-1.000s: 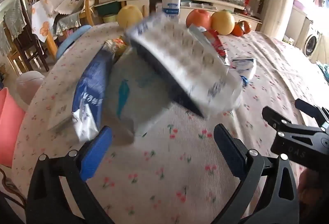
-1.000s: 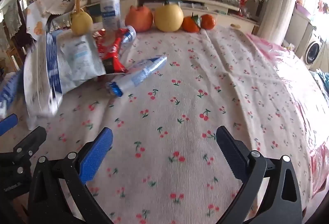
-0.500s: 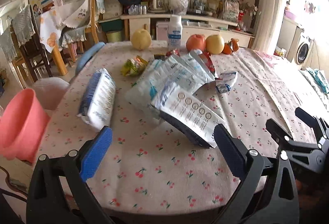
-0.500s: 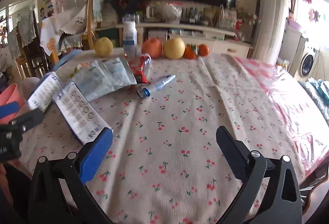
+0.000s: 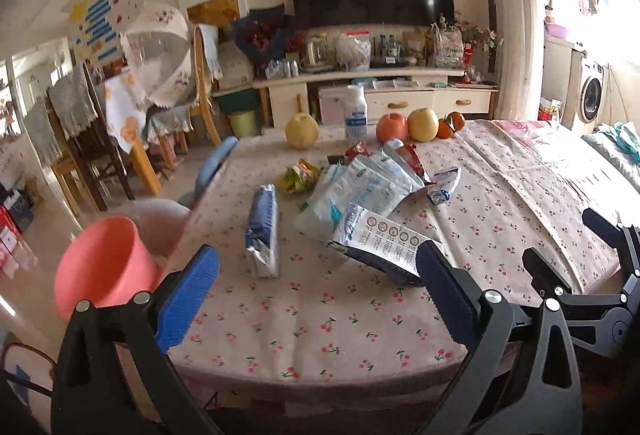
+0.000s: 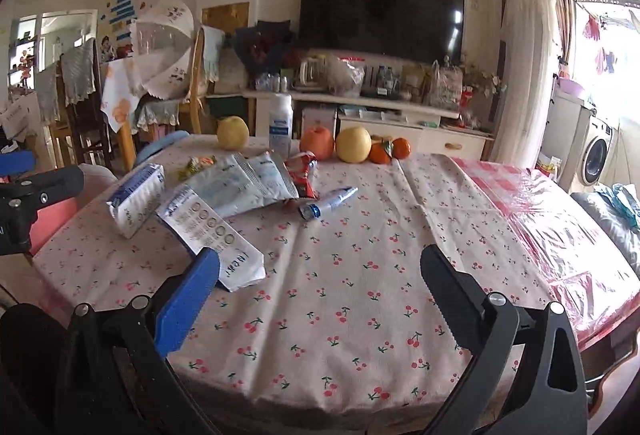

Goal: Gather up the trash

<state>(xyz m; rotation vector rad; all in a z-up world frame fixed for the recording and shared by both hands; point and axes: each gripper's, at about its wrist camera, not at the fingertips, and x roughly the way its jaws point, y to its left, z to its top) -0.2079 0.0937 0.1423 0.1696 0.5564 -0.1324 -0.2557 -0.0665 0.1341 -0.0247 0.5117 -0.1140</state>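
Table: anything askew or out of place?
Yes. Empty wrappers lie heaped mid-table; one printed pouch rests tilted, propped up rather than flat. Fruit and bottle stand orderly. Nothing spilled.

L gripper (image 5: 316,287) held level, jaws wide apart, nothing btwn them. R gripper (image 6: 320,289) just beside it, same pose, jaws spread wide, also empty, both pointing fwd.

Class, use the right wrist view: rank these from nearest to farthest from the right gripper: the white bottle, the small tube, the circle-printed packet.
1. Circle-printed packet, beside the right gripper's left finger.
2. Small tube, mid-table, slightly left.
3. White bottle, upright at the far edge.
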